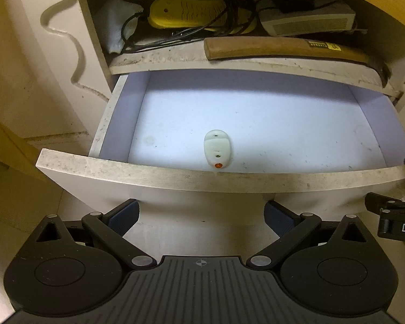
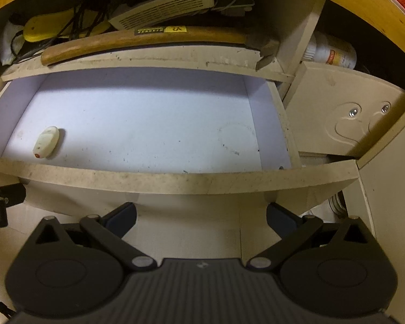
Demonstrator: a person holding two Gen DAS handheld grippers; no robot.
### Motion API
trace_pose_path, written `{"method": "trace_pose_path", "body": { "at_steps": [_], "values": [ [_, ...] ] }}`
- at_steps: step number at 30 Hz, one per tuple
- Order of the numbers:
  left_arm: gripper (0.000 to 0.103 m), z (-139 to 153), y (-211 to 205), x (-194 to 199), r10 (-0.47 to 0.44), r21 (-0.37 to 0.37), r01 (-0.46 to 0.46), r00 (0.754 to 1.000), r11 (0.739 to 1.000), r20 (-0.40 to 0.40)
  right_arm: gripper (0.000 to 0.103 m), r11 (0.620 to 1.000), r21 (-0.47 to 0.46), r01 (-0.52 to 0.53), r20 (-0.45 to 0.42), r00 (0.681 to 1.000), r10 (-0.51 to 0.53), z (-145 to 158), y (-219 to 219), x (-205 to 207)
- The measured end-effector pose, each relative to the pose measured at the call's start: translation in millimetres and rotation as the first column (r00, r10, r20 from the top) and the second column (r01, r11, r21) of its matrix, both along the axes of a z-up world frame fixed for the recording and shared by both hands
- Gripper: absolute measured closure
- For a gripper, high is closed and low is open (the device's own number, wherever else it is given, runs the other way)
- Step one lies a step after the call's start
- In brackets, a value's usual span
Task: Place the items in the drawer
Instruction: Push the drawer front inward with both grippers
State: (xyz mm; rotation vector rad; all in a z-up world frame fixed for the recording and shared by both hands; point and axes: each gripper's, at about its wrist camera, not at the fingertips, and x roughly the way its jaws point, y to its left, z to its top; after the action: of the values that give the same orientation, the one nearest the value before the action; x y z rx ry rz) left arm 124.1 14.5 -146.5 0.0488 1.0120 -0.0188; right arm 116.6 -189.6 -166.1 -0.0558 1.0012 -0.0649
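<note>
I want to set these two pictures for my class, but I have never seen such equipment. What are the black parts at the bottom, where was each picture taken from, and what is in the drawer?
Each picture comes from a camera on a hand-held gripper, looking along its two fingers. The black parts are the left gripper and the right gripper; both are open and hold nothing. Ahead is an open drawer. Inside lies one small white device with an orange button, also seen from the right. On the shelf above lie a wooden-handled hammer, a yellow object and cables.
</note>
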Motion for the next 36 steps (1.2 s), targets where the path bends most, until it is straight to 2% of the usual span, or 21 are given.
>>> {"method": "trace_pose_path", "body": {
  "at_steps": [29, 36],
  "values": [
    [0.0, -6, -3, 105, -0.002, 0.002, 0.002, 1.0, 1.0, 0.023, 0.0, 1.0, 0.009, 0.003, 0.039, 0.999, -0.003, 1, -3, 104],
    [0.0, -8, -2, 120, -0.005, 0.0, 0.005, 0.999, 1.0, 0.032, 0.0, 1.0, 0.01, -0.006, 0.047, 0.999, 0.005, -1, -3, 125]
  ]
}}
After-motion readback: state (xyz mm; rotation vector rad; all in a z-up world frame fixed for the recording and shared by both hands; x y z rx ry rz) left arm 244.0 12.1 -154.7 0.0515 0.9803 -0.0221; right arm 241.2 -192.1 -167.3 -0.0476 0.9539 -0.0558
